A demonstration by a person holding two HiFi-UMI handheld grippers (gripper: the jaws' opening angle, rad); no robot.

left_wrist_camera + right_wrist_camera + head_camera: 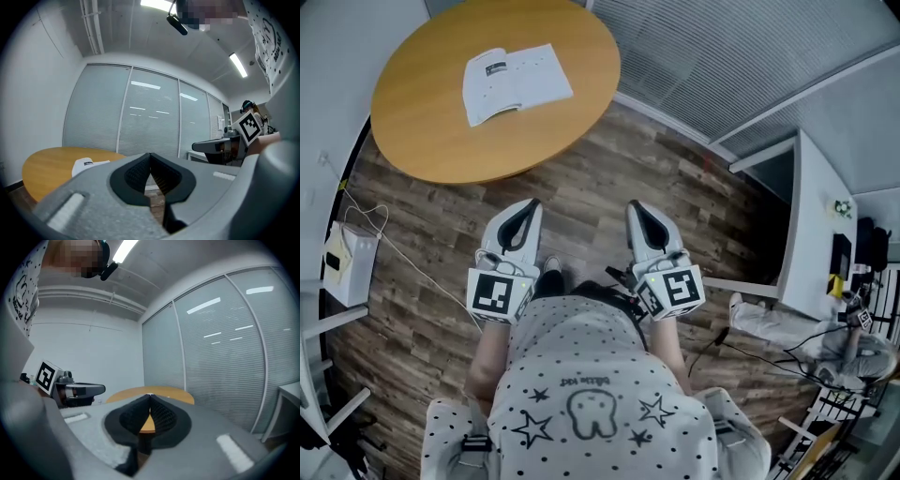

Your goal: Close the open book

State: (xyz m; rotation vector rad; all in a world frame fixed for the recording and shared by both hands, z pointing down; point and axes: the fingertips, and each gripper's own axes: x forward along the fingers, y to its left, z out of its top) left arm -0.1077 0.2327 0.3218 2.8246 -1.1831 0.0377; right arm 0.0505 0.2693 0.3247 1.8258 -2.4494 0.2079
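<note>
The book (516,82) lies open near the middle of the round table (422,157), well ahead of you, so your left gripper (529,204) and right gripper (635,206), both pressed together on nothing, probably just ride level for the approach.

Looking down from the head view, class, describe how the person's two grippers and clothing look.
Both the left gripper and right gripper have light grey, rounded shells with a black ribbed lining inside the jaws. Each carries a white cube with black square markers. The person wears a pale shirt dotted black, with outlined stars and a tooth drawing.
</note>
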